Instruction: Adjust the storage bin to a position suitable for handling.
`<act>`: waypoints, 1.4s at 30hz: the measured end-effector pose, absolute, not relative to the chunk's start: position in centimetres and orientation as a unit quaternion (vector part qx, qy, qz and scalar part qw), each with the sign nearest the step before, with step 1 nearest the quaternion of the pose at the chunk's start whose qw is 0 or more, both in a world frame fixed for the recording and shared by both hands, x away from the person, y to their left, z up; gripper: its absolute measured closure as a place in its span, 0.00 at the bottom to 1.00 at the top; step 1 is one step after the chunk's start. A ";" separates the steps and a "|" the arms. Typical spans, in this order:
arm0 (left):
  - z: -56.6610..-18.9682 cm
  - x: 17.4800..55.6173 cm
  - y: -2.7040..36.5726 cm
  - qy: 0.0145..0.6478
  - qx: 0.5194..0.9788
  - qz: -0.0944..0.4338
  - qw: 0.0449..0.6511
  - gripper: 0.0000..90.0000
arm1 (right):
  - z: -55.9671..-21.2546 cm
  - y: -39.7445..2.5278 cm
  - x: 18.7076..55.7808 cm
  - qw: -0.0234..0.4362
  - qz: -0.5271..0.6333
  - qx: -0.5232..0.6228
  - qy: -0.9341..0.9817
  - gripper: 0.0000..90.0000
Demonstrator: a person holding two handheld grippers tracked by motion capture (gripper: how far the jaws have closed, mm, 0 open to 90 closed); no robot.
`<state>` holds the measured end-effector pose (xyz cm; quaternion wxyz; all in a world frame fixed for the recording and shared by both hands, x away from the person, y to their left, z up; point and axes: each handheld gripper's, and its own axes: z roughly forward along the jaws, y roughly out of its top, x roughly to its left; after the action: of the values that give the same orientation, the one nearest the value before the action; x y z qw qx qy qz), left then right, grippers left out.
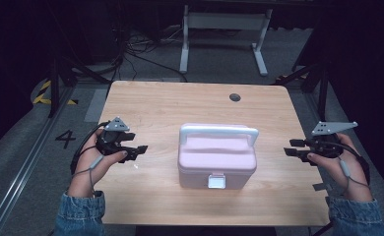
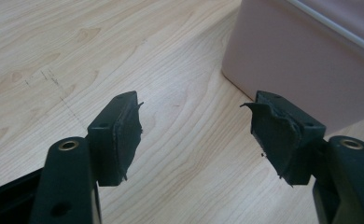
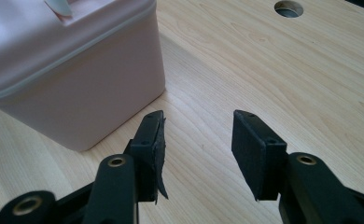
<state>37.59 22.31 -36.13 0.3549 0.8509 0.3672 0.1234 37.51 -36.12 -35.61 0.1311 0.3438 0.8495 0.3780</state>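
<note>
A pink lidded box [image 1: 216, 156] with a white handle [image 1: 218, 132] and a white front latch [image 1: 216, 182] sits in the middle of the wooden table [image 1: 155, 103]. My left gripper [image 1: 140, 150] is held open left of the box, apart from it, jaws pointing at it. In the left gripper view the box's side wall [image 2: 301, 65] lies beyond the open left gripper [image 2: 196, 133]. My right gripper [image 1: 291, 147] hovers open right of the box. The right gripper view has the box corner [image 3: 77, 79] ahead and left of the open right gripper [image 3: 199, 149]. Nothing is between either pair of jaws.
A round cable hole [image 1: 235, 97] is in the table's far right part, also seen as the hole [image 3: 288, 8] in the right gripper view. Behind the table stand a white frame [image 1: 223, 29] and cables on the floor. A person's denim sleeves enter from below.
</note>
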 end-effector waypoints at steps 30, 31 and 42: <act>-33.2 37.3 18.0 0.314 0.835 0.108 0.439 0.41 | -36.6 -36.0 36.4 0.110 0.364 0.381 0.843 0.53; -33.0 37.3 17.3 0.302 0.832 0.109 0.453 0.41 | -36.7 -36.1 36.2 0.109 0.361 0.383 0.843 0.53; -32.1 36.7 13.6 0.262 0.832 0.103 0.478 0.41 | -37.1 -36.2 35.5 0.102 0.361 0.388 0.842 0.53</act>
<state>36.67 13.62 -32.15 0.4784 0.8317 0.2622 0.1031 35.53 -36.18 -37.07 0.1023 0.3875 0.8420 0.3612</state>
